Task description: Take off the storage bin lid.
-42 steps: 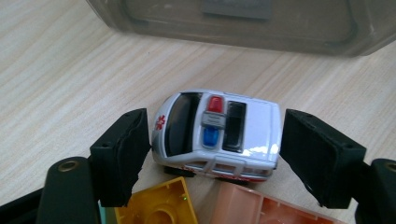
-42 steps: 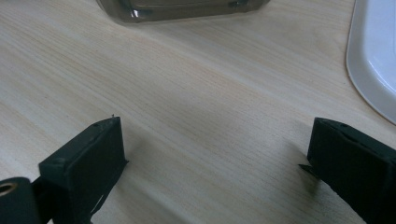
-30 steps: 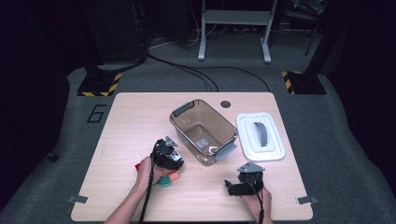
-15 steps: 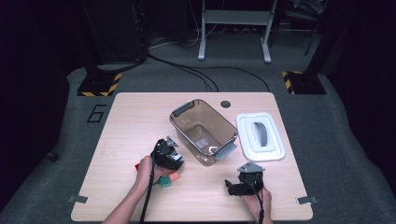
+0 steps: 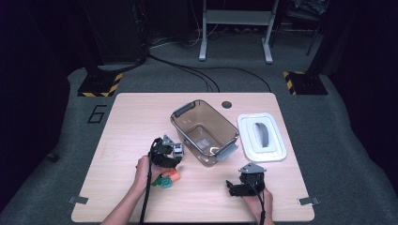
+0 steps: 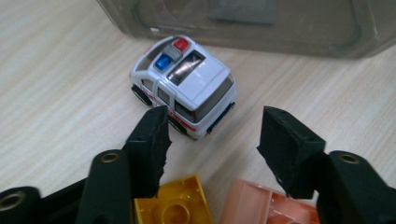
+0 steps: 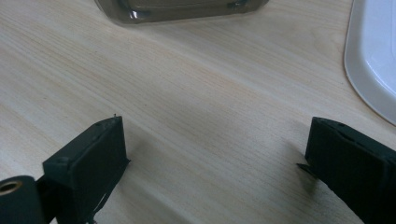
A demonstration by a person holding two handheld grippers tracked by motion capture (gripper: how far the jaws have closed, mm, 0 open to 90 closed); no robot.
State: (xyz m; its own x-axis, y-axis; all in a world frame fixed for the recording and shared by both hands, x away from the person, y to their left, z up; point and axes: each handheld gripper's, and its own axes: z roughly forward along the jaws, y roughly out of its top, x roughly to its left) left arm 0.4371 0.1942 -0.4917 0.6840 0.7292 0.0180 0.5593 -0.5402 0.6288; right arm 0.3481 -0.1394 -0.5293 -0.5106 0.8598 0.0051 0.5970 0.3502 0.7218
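Left gripper (image 6: 212, 128) is seen released, jaws spread wide, nothing clamped between them. Toy police car (image 6: 184, 84) is placed on the table (image 5: 131, 122) just ahead of the jaw tips, not touched as far as can be told; the rear corner of the car is just beside the left jaw tip. In the left gripper view the car is angled, upright on its wheels, red and blue roof lights turned toward the bin (image 6: 243, 23), which is just behind it. Under the jaws, a yellow block (image 6: 175, 205) and a pink block (image 6: 261, 207) are seen near the bottom edge, side by side.

In the high view the left gripper (image 5: 164, 152) is held by the left hand (image 5: 143, 171) just left of the bin (image 5: 180, 115), car (image 5: 178, 150) at its tip, blocks (image 5: 166, 179) just below.

Right gripper (image 7: 212, 154) is also released, jaws wide apart over bare table (image 7: 196, 93), nothing held. In the high view it (image 5: 244, 183) is placed below the bin, well apart from the car. White lid (image 5: 277, 152) is laid flat to the right of the bin; its edge (image 7: 369, 51) is seen in the right gripper view
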